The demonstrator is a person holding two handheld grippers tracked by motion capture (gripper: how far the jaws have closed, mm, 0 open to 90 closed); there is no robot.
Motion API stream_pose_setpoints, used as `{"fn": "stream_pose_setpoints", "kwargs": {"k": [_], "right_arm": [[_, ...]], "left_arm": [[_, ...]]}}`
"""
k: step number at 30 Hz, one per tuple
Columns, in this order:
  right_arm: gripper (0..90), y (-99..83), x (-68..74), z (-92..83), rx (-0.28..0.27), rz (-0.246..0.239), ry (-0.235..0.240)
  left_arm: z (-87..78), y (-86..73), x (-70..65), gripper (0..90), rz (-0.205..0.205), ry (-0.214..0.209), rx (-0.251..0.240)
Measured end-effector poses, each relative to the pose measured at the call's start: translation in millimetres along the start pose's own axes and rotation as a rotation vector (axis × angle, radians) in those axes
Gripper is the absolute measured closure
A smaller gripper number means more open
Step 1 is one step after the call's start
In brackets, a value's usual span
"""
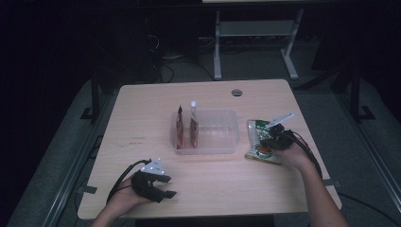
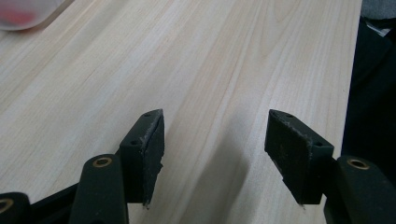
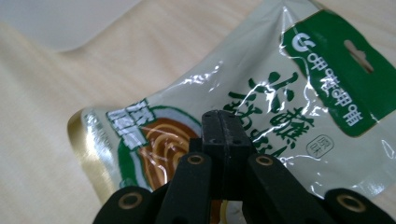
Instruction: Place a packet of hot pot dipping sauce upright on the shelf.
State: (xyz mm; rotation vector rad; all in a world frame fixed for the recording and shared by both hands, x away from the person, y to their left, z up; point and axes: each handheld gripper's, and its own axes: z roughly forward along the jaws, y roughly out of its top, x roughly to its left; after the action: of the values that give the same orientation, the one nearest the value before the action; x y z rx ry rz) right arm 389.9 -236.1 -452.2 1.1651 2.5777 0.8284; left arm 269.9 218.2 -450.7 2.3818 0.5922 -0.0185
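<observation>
Counter [image 1: 142,118]: pale wood, carrying everything in play. Bin [image 1: 222,142]: a clear plastic tub at mid-counter; two sachets [image 1: 187,127] stand upright against its left wall, and the rest of it looks empty. Pouch [image 1: 260,139]: a green-and-white foil pack lying flat on the counter just right of the bin, apart from it, its hang-hole end pointing away from the person.

Right hand-held gripper [image 1: 273,142]: poised over the near part of the pouch, jaws pressed together with nothing between them; in the right gripper view the closed tips [image 3: 223,125] sit above the printed face of the pouch [image 3: 261,107], and whether they touch the film cannot be told. Left hand-held gripper [image 1: 163,187]: low over bare counter at the near left, well apart from the bin, jaws spread and empty [image 2: 215,154].

Likely risks: with the jaws closed, pressing down would only push the glossy pouch along the counter, perhaps against the bin wall. A flat pack offers no raised edge, so a pinch may slip off the film or catch a single crease, letting the pouch droop and drop on the way to the bin.
</observation>
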Motion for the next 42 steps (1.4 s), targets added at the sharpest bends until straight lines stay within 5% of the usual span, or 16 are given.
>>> {"fn": "stream_pose_setpoints", "kwargs": {"k": [16, 29, 33, 42], "right_arm": [[90.0, -12.0, 41.0, -6.0, 0.044, -0.098, 0.089], [89.9, -22.4, 93.7, -11.6, 0.067, -0.219, 0.185], [89.9, -19.5, 87.5, -13.5, 0.05, -0.22, 0.172], [90.0, -0.7, 17.9, -16.4, -0.045, -0.082, -0.018]], "left_arm": [[0.1, 0.6, -0.3, 37.5, 0.001, -0.001, 0.008], [1.0, 1.3, -1.6, 37.5, 0.007, -0.003, -0.005], [0.4, 0.7, -1.0, 37.5, 0.004, -0.002, -0.009], [3.0, 2.8, -0.8, 37.5, 0.006, -0.01, 0.002]]}}
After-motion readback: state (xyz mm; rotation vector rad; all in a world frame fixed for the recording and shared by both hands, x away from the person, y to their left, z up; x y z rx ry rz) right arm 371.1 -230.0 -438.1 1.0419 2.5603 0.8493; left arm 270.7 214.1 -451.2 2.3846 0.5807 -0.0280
